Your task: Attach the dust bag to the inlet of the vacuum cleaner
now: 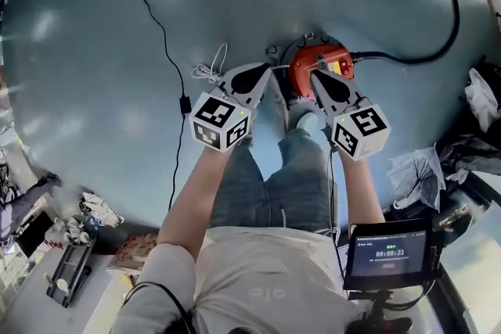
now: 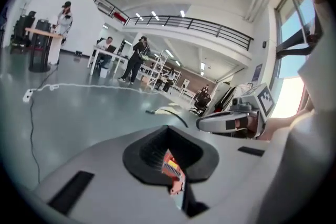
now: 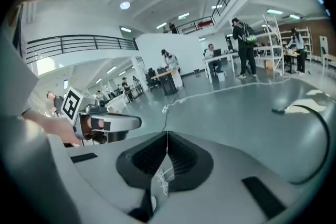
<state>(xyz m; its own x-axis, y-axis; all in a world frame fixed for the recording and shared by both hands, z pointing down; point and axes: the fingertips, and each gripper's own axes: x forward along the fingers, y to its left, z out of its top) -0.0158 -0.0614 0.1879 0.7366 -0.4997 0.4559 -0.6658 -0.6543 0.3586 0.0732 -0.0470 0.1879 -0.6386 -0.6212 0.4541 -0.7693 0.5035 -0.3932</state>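
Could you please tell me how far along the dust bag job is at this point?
Done: nothing that I can confirm; no dust bag shows on the red vacuum cleaner. In hand: nothing; the left tool and right tool are shut and empty, held above it. Left: as far as shows, fetching and attaching the bag.

The vacuum cleaner (image 1: pixel 307 65) is red, the floor (image 1: pixel 86 51) grey.

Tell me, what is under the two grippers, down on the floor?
A vacuum cleaner with a red top stands there, a black hose leading from it. The right gripper covers part of its top; the inlet cannot be seen.
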